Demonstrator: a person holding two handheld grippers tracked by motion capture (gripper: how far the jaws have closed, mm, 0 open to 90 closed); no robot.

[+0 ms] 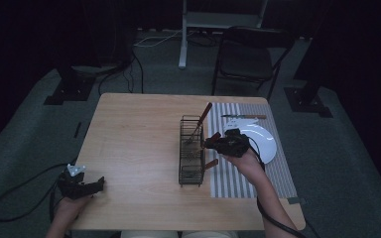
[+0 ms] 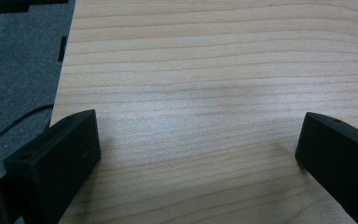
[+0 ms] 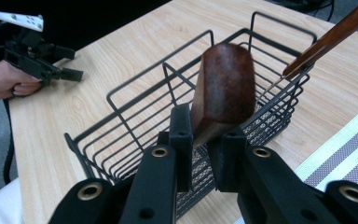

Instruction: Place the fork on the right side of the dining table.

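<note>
A black wire basket [image 1: 190,154] stands at the table's middle; in the right gripper view it lies just beyond the jaws [image 3: 135,107]. My right gripper [image 3: 204,135] is shut on a brown wooden handle [image 3: 223,91] that points up over the basket's near rim; from above the gripper [image 1: 212,143] sits at the basket's right side. A second wooden-handled utensil [image 1: 204,115] leans in the basket's far end [image 3: 335,32]. A third handle [image 1: 210,164] pokes out at the basket's right. My left gripper [image 1: 98,184] rests open over bare wood [image 2: 196,144] at the front left.
A striped mat [image 1: 243,178] covers the table's right part, with a white plate [image 1: 265,141] and a knife [image 1: 243,117] on it. A dark chair [image 1: 248,57] stands beyond the table. Cables trail on the floor at the left.
</note>
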